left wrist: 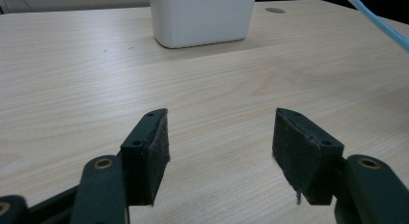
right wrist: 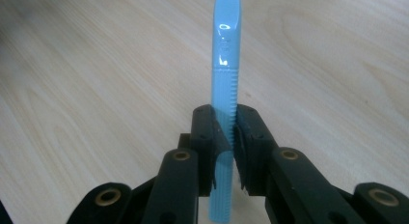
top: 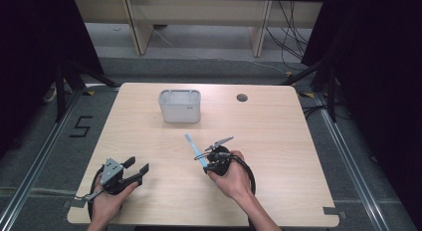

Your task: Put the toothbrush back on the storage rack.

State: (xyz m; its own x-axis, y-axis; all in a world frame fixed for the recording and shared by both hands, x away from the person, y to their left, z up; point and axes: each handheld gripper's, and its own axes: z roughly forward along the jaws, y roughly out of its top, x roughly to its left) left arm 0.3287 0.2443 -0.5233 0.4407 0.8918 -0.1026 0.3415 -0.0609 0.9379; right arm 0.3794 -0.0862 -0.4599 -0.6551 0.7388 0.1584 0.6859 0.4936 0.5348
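A light blue plastic stick with a ridged edge [right wrist: 225, 84] is clamped between the jaws of my right gripper [right wrist: 225, 132], which is shut on it. In the high view the blue stick [top: 194, 146] juts from the right gripper [top: 215, 160] toward a white rectangular container [top: 180, 105] at the back of the table. My left gripper [top: 135, 170] rests at the front left with its jaws apart. The left gripper [left wrist: 219, 147] holds nothing, and its view faces the container [left wrist: 202, 16]; a length of the blue stick [left wrist: 381, 23] crosses the upper right corner there.
The wooden table [top: 278, 141] has a round cable hole [top: 242, 97] at its back right. Dark curtains flank both sides, and a bench and cables lie on the floor beyond the table's far edge.
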